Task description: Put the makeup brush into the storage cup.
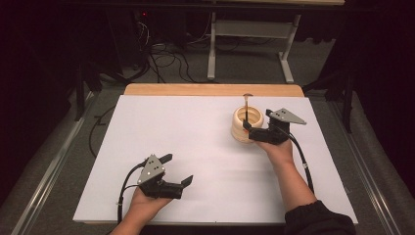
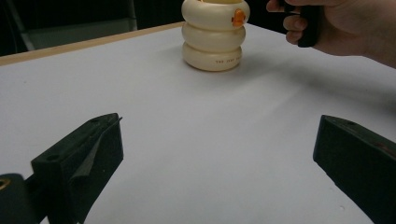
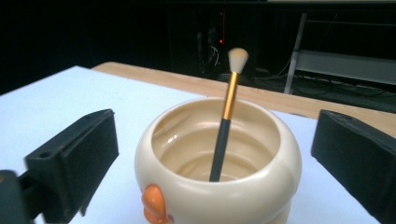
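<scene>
Right gripper [image 1: 255, 120]: jaws spread wide, holding nothing, one on each side of the cream ribbed pot [image 3: 218, 165], not touching it as far as I can tell. Pot sits far right on the white table [image 1: 195, 147]. A brush [image 3: 225, 119] stands inside, bristles up, leaning on the rim. Left gripper [image 1: 177, 169]: jaws apart, empty, low over bare table near the front edge, well apart from pot.

The high view looks forward and down over the whole white table [image 1: 195, 147] from its near edge. The left gripper view sits low near the near edge, facing across toward the far right, with the cream pot [image 2: 215, 35] far off. The right gripper view looks at that same pot [image 3: 217, 158] from close, facing the far edge.
</scene>
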### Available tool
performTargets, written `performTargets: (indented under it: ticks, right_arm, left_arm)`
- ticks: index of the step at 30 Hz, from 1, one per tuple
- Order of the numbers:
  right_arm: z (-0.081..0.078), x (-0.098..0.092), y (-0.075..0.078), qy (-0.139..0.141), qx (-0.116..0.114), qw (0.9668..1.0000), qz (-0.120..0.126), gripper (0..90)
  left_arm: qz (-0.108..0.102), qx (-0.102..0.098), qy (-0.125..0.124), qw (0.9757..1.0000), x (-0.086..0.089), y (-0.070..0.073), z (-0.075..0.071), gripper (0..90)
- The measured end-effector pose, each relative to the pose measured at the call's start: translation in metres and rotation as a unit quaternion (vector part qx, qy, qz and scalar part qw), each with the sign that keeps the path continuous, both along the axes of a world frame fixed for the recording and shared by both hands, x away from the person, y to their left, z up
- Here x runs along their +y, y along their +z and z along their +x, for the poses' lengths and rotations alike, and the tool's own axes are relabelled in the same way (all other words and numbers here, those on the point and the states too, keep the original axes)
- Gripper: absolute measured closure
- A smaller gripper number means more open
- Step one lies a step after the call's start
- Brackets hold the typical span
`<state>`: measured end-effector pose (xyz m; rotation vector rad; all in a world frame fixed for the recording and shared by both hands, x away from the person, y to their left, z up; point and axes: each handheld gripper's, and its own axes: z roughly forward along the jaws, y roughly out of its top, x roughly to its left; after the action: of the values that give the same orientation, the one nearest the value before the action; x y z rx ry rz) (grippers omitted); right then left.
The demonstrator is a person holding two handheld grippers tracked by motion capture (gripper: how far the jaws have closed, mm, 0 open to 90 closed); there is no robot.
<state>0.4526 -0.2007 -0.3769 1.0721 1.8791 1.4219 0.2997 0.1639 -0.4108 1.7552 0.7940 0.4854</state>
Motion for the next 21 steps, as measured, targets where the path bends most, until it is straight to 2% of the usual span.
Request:
performTargets:
  ticks: [7,21]
  right_arm:
    - [-0.007,-0.001,0.002,0.007,-0.002,1.0000,0.000,1.2]
    - [-0.033,-0.012,0.009,0.025,-0.008,0.9996,-0.007,1.1]
  left_arm:
    - [-0.011,0.003,0.018,0.9998,0.010,0.002,0.003,0.8]
    - [-0.018,0.004,0.031,0.9994,0.019,0.005,0.005,0.4]
